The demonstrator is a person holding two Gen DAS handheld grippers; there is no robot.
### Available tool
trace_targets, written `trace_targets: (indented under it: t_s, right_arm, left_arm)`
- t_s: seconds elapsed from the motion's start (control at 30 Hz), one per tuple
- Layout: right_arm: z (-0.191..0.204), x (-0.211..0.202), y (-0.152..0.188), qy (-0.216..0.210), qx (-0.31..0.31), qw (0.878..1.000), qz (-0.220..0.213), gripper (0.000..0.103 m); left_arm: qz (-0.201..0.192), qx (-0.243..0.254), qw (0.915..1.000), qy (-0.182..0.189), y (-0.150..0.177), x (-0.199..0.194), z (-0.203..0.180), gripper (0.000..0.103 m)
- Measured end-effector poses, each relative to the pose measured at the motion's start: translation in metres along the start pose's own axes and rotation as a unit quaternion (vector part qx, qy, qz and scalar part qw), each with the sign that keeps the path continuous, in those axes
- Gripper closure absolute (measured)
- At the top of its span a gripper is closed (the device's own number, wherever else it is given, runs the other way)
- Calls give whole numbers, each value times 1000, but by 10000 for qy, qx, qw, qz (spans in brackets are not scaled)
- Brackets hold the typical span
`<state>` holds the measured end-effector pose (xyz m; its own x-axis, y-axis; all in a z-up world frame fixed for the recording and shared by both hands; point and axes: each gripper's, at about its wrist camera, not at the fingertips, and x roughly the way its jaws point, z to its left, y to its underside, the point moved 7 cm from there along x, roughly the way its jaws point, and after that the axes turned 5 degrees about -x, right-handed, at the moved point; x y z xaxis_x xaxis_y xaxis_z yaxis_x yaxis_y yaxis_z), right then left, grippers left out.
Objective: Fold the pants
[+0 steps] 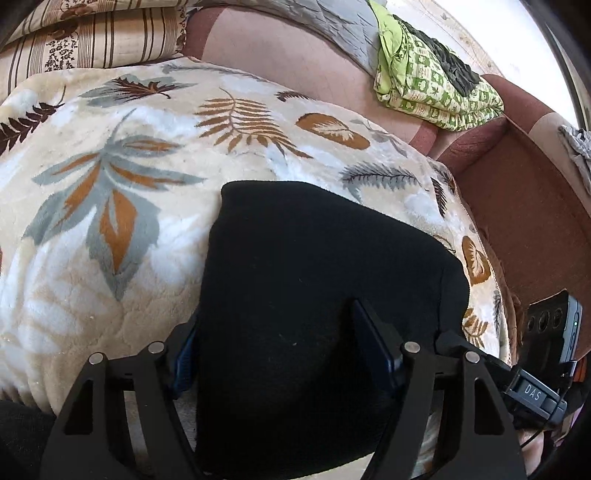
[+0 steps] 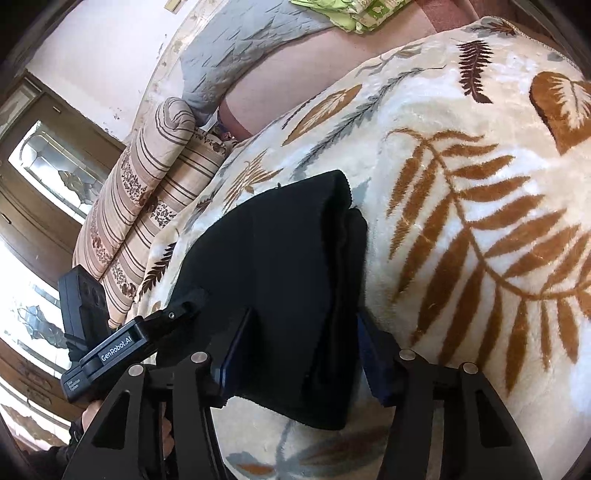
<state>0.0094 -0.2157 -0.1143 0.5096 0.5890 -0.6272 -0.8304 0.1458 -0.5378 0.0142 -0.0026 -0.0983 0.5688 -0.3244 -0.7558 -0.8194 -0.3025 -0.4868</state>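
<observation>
The black pants (image 1: pixel 317 280) lie folded into a compact stack on a cream leaf-print blanket (image 1: pixel 110 192). In the left wrist view my left gripper (image 1: pixel 273 343) straddles the near edge of the stack, jaws spread wide, one finger on each side of the cloth. In the right wrist view the pants (image 2: pixel 280 266) show layered folded edges on their right side. My right gripper (image 2: pixel 303 343) also straddles the stack with its jaws apart. The other gripper's body shows at each view's edge, in the left wrist view (image 1: pixel 532 391) and in the right wrist view (image 2: pixel 110 350).
The blanket (image 2: pixel 480 184) covers a bed or sofa. A striped floral pillow (image 1: pixel 92 40) lies at the back left. A green patterned cloth (image 1: pixel 436 85) and a grey quilt (image 1: pixel 332 22) lie on a brown sofa (image 1: pixel 517 206). A wooden cabinet with glass (image 2: pixel 48 166) stands left.
</observation>
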Motion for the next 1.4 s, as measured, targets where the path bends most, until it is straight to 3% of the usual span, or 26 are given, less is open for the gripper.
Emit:
trace_targets:
  t_s: [0.33,0.4,0.43,0.47,0.5,0.57,0.8,0.87,0.93,1.0,1.1,1.23,1.33,1.4]
  right_arm:
    - [6,2,1,202,-16,9997,-109,47]
    - [7,2,-1,188,2,9998,-87,51]
    - [9,0,-2,164,-70,9998,-106,62]
    - [12,-2,-4,194,-195,9995,-122,68]
    - [17,-6,-9,221,-326,9991,-177,70]
    - [22,-12,-21,263,-458,9981,-314,73]
    - [13,-19,-88,137,-479,9950,-871,73]
    - [-4,-2,-93,153,-322,9971,-675,72]
    - [-32,27,-82,396,85,9991,-146,69]
    - [-40,28,-79,299,312,9987,-257,63]
    - [-33,12,-82,450,262,9977,-442,58]
    - [-14,-18,-82,707,-188,9940,-814,58]
    - [12,-39,-71,1218,-926,9834,-973,58]
    - [32,-49,-60,1663,-1410,9705,-1029,58]
  left_arm:
    - [-30,-81,9999,81,0,1,0,26]
    - [-61,-119,9998,123,1,1,0,23]
    - [-44,-105,9999,115,1,2,-1,23]
    - [-8,-111,9998,187,0,0,-2,31]
    - [4,-129,9995,273,-2,-3,-4,46]
    - [-77,-79,9996,279,-10,-8,-7,56]
    - [-596,527,9955,523,-74,0,-46,59]
    - [-472,559,9964,423,-82,18,-46,57]
    - [-153,536,9982,211,-77,44,-38,55]
    - [197,391,9990,78,-65,65,-25,41]
    - [31,269,9994,211,-70,55,-22,37]
    - [-440,424,9981,-48,-70,35,-19,36]
    - [-923,714,9928,-252,-66,10,-25,26]
    - [-1018,792,9913,-273,-64,-3,-29,12]
